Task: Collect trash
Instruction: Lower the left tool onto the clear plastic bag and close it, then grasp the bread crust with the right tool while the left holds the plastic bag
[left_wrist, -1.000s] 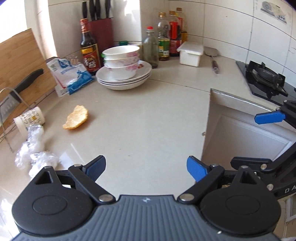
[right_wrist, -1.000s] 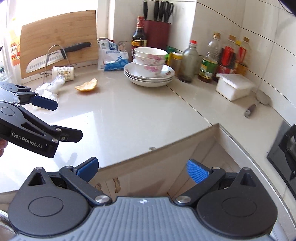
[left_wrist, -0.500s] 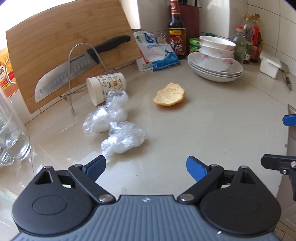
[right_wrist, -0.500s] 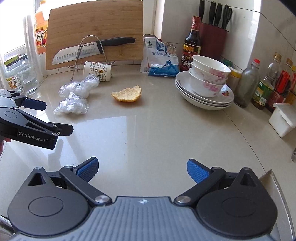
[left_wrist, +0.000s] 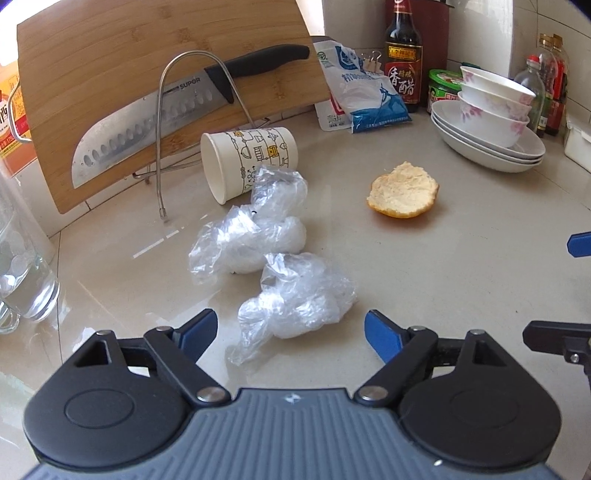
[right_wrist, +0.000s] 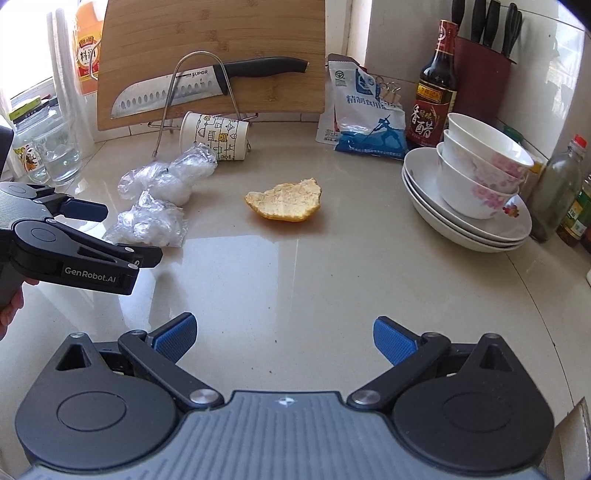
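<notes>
— What's the room like?
— A kitchen: pale glossy countertop (right_wrist: 332, 280), white tiled wall (right_wrist: 399, 40) at the far right.
— And the light?
— Daylight from a window (right_wrist: 22, 44) far left, glaring off the counter.

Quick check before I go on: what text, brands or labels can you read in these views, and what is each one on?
"SUPOR": knife blade.
"GenRobot.AI": left gripper, side of its arm; jaws closing, nothing between them.
"香醋": dark bottle, red label.
"料酒": orange bottle behind the cutting board.
Blue and white bag: characters too blurred to read surely.
Paper cup: drawings only.
</notes>
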